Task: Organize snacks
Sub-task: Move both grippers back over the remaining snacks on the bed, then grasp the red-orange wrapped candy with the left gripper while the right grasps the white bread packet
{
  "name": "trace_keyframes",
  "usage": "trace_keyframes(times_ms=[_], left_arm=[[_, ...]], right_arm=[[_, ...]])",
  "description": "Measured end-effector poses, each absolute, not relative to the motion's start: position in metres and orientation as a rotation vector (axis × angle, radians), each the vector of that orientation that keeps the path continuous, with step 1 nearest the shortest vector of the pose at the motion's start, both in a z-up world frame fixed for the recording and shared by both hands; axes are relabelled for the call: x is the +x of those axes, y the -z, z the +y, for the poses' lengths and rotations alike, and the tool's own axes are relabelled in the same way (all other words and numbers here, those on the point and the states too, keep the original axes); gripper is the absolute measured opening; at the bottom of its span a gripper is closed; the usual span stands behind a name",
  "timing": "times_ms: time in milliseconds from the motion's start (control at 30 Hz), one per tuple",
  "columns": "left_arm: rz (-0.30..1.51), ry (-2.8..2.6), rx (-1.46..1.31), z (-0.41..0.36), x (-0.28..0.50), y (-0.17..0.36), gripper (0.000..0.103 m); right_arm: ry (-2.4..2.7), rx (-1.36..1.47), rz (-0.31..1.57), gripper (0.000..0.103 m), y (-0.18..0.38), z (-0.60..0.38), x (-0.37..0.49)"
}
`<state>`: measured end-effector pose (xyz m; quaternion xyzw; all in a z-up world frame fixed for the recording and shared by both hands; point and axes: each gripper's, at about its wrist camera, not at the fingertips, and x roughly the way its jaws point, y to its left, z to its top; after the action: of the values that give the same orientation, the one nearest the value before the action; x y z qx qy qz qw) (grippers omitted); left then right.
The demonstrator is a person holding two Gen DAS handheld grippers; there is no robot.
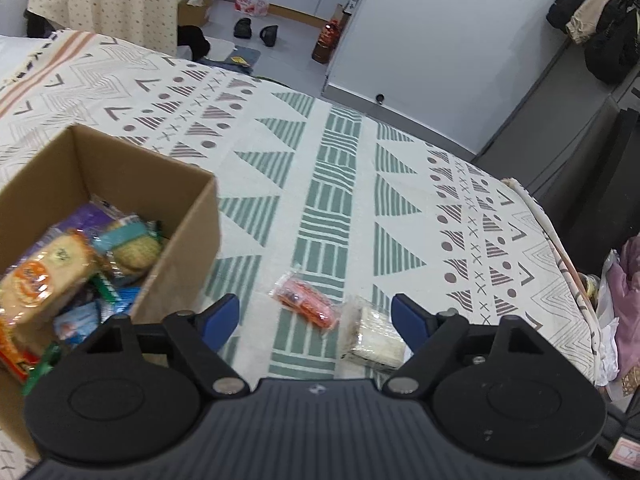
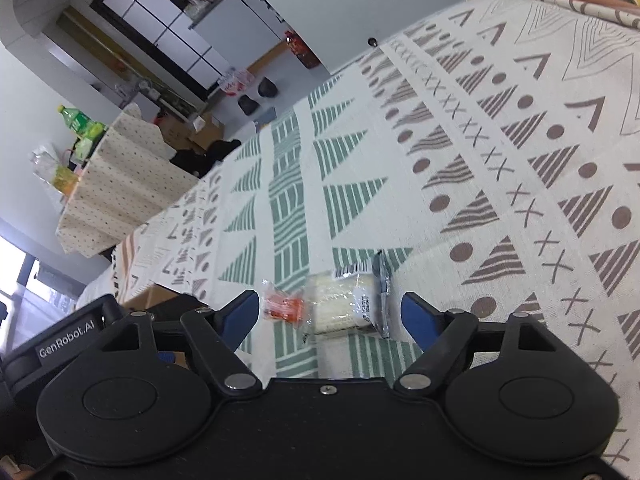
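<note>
An open cardboard box (image 1: 180, 216) sits at the left on the patterned cloth, filled with several wrapped snacks (image 1: 60, 264). Two loose snacks lie on the cloth to its right: a small orange packet (image 1: 308, 300) and a pale cracker pack in clear wrap (image 1: 376, 336). My left gripper (image 1: 316, 316) hovers open just above them, both lying between its blue fingertips. In the right wrist view the orange packet (image 2: 286, 308) and the cracker pack (image 2: 348, 302) lie side by side. My right gripper (image 2: 330, 312) is open over them, empty.
The patterned cloth (image 1: 340, 168) covers the surface, with its edge at the right (image 1: 560, 248). Bags and pink cloth (image 1: 628, 292) lie past that edge. The other gripper's black body (image 2: 68, 344) shows at the lower left of the right wrist view. Floor items lie beyond the far edge.
</note>
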<state>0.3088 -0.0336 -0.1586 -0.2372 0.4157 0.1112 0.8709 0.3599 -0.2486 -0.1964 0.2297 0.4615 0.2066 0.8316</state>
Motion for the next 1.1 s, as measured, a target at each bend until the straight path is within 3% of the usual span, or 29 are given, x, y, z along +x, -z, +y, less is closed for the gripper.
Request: trace_keyframes(times_ms=[400,633,700,767,967,1100], left_arm=[[0.925,-0.222,-0.559,-0.026,0.337,0.194,0.045],[0.956,-0.223,-0.570,-0.024,0.351,0.214,0.044],[0.965,-0.223,-0.572,-0.025,0.356,0.218,0.044],[0.975,-0.224,-0.573,-0.026,0.360,0.221,0.044],[0.989,-0.251,-0.572,-0.027,0.370,0.230,0.046],[0.993,-0.290,-0.573,-0.025,0.375,0.236,0.047]], right_arm=[[-0.431,0.425,1.043,0.072,0.234,-0.223,0.376],[-0.437,0.379,1.023,0.070,0.238,-0.213,0.380],[-0.437,0.349,1.012,0.055,0.239,-0.209,0.380],[-0.440,0.352,1.008,0.047,0.239,-0.211,0.382],[-0.412,0.355,0.989,0.036,0.239,-0.220,0.387],[-0.354,0.335,0.975,0.035,0.235,-0.230,0.389]])
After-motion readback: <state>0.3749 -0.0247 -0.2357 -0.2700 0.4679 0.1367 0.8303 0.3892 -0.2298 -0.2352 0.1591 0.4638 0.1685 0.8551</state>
